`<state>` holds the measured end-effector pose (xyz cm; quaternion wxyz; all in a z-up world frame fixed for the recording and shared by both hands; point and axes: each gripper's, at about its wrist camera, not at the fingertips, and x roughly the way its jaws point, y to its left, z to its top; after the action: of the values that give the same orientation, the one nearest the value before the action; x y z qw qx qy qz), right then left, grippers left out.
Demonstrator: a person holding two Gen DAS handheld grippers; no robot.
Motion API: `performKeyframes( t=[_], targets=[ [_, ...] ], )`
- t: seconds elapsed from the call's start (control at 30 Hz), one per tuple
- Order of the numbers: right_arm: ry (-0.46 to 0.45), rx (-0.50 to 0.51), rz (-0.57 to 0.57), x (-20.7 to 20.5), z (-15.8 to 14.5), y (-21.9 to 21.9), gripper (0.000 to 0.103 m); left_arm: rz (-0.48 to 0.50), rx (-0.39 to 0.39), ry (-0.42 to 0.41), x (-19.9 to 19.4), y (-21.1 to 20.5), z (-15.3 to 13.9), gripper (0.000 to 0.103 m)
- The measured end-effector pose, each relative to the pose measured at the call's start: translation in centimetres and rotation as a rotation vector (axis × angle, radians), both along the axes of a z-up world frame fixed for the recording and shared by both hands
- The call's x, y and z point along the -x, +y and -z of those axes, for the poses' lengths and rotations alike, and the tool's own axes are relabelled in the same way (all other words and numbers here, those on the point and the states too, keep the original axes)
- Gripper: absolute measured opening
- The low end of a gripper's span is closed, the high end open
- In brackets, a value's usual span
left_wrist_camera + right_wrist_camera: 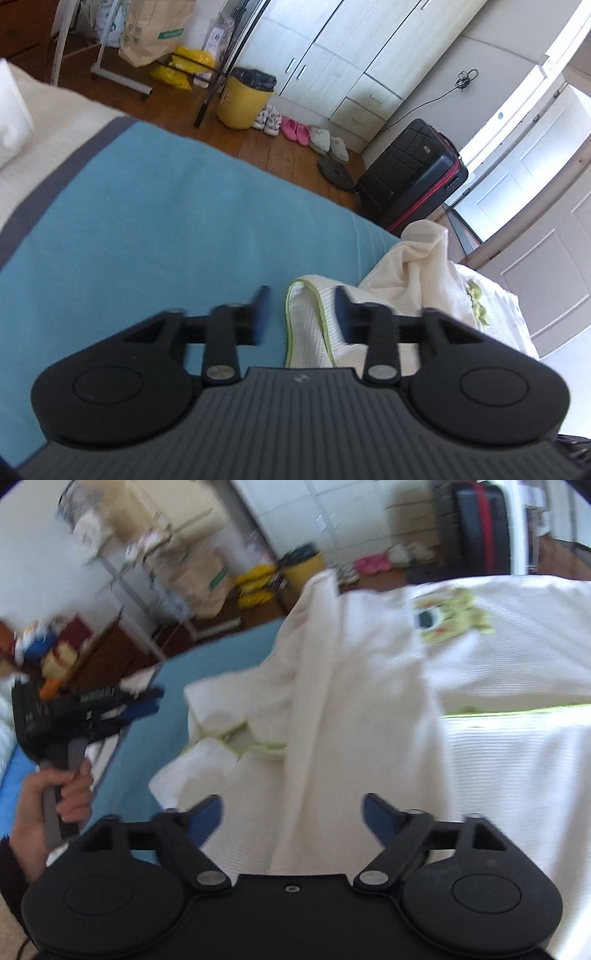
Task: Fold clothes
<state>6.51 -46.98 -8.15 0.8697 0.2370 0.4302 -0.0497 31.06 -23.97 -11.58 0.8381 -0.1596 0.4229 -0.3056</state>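
Observation:
A white waffle-knit garment with green trim and a green cartoon print lies rumpled on a blue blanket. In the left wrist view its sleeve end lies between the fingers of my left gripper, which is open and holds nothing. My right gripper is open just above the garment's body, with nothing between its fingers. The left gripper also shows in the right wrist view, held in a hand at the left, beside the garment.
The bed's edge runs past the blanket to a wooden floor. On the floor stand a black suitcase, a yellow bin, shoes and bags. White wardrobes stand behind. A white pillow lies at the left.

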Motion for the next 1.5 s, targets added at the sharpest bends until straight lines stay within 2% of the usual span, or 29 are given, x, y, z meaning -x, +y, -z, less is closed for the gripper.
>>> performKeyframes(
  t=[0.03,0.07,0.1,0.13,0.17,0.2,0.3,0.43,0.57,0.67,0.73,0.77,0.8,0.83,0.87,0.9,1.0,1.1,1.13,1.17,1.2,1.23,1.3,1.37,1.5],
  targets=[
    [0.05,0.05,-0.005,-1.2,0.9,0.5,0.09,0.005,-0.001,0.011,-0.2,-0.2,0.5,0.04],
    [0.099,0.118,0.001,-2.2,1.8,0.8,0.08,0.011,-0.003,0.019,-0.4,-0.3,1.0,0.04],
    [0.131,0.186,0.003,-2.9,2.4,0.9,0.044,0.014,-0.004,0.025,-0.5,-0.4,1.3,0.04],
    [0.134,0.227,0.0,-3.5,2.5,0.6,0.022,0.015,-0.002,0.031,-0.6,-0.5,1.6,0.04],
    [0.105,0.222,0.012,-3.9,1.8,-0.1,0.004,0.015,0.007,0.035,-0.6,-0.5,1.7,0.04],
    [0.074,0.217,0.033,-4.3,1.1,-1.0,0.001,0.016,0.021,0.04,-0.8,-0.5,1.8,0.04],
    [-0.001,0.282,0.124,-6.8,-2.8,-3.7,0.001,0.024,0.05,0.037,-1.1,-0.9,2.0,0.041],
    [-0.043,0.377,0.118,-11.9,-6.9,-5.5,0.0,0.067,0.026,0.025,-1.0,-1.9,2.4,0.041],
    [-0.138,0.545,0.041,-16.5,-10.1,-3.6,0.0,0.096,0.012,0.007,-0.8,-2.8,2.7,0.041],
    [-0.183,0.492,-0.051,-19.2,-11.8,-2.7,0.0,0.113,0.035,0.004,-0.9,-2.9,2.8,0.045],
    [-0.158,0.414,-0.118,-20.0,-11.9,-2.2,0.005,0.136,0.028,-0.002,-0.8,-3.0,2.7,0.047],
    [-0.143,0.371,-0.127,-19.4,-11.2,-2.1,0.023,0.145,0.019,-0.008,-0.8,-3.1,2.6,0.047],
    [-0.127,0.346,-0.123,-18.6,-10.2,-2.0,0.061,0.147,0.014,-0.012,-0.8,-3.2,2.6,0.048],
    [-0.104,0.347,-0.119,-17.6,-9.0,-2.2,0.076,0.15,0.009,-0.016,-0.8,-3.2,2.5,0.05],
    [-0.083,0.374,-0.112,-16.4,-7.7,-2.3,0.091,0.149,0.007,-0.01,-0.9,-3.3,2.6,0.057],
    [-0.062,0.392,-0.112,-15.2,-6.6,-2.6,0.091,0.14,0.007,0.016,-1.1,-3.3,2.9,0.065],
    [0.005,0.382,-0.166,-12.5,-3.8,-4.1,0.091,0.138,0.023,0.093,-1.7,-3.0,3.9,0.07],
    [0.071,0.371,-0.221,-9.8,-1.1,-5.6,0.09,0.144,0.048,0.114,-1.8,-3.0,3.8,0.07],
    [0.094,0.367,-0.239,-8.8,-0.1,-6.1,0.087,0.148,0.059,0.119,-1.7,-3.1,3.8,0.07],
    [0.116,0.363,-0.257,-7.9,0.8,-6.7,0.061,0.146,0.064,0.123,-1.7,-3.1,3.9,0.07],
    [0.13,0.369,-0.275,-7.3,1.3,-6.9,0.027,0.14,0.06,0.124,-1.6,-3.3,4.0,0.07],
    [0.123,0.411,-0.284,-7.7,0.8,-6.5,0.014,0.136,0.053,0.122,-1.5,-3.4,4.1,0.07],
    [0.083,0.547,-0.234,-9.6,-1.2,-5.6,0.015,0.134,0.026,0.099,-1.2,-3.7,4.0,0.07],
    [0.001,0.628,-0.177,-11.8,-3.7,-5.3,0.015,0.133,0.004,0.08,-1.0,-3.9,3.8,0.07],
    [-0.12,0.573,-0.061,-17.4,-8.0,-6.0,0.015,0.124,0.018,0.081,-1.1,-3.5,3.8,0.07]
  ],
)
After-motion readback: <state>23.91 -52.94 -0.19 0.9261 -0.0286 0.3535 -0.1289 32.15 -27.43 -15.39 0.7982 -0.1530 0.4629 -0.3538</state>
